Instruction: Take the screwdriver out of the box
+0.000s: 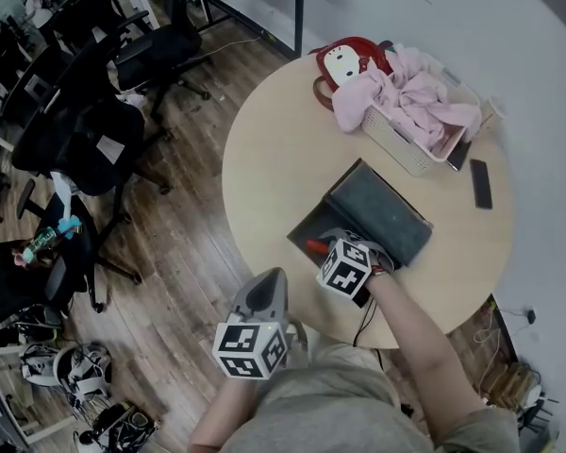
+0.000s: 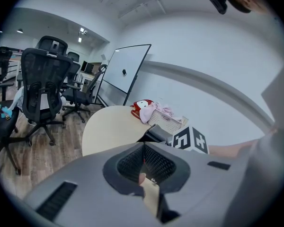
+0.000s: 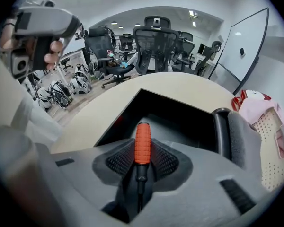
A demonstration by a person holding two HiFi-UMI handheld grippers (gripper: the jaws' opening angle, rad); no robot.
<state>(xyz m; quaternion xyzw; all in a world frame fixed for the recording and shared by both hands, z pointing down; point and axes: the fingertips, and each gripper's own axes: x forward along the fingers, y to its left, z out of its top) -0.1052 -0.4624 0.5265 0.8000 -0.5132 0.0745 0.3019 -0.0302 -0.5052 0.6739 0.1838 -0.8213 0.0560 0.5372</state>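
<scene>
The round table [image 1: 283, 149] carries everything. Your work is at its near edge, well apart from the white basket [image 1: 407, 144] of pink cloth at the far side.

The box [image 1: 382, 213] lies open there, a dark, shallow case with its padded lid folded back. It looks rigid and low-walled, so I judge you need only a short lift to clear its rim.

Your left tool [image 2: 143, 151] hangs off the table's edge over the floor, its pads pressed together on nothing. It has no part in this.

Your right tool [image 3: 143, 148] points steeply down into the box with its jaws spread wide. The textured pads [image 3: 119, 161] stand just beside the screwdriver on either side, and I read them as not yet pressing on it.

The screwdriver [image 3: 142, 138] lies in the box between those pads, in line with the tool. Its orange handle points away from you and its thin dark shaft [image 3: 139, 193] runs back towards the tool's body.

I expect it to be light and fully stiff, with nothing fragile about it. Being round, it may roll or twist if you pinch it off-centre.

Take it by the handle. That part is thicker, its ribbed surface should hold well against the pads, and most of the weight probably sits there. The shaft looks smooth and narrow and would likely slip or pivot.
</scene>
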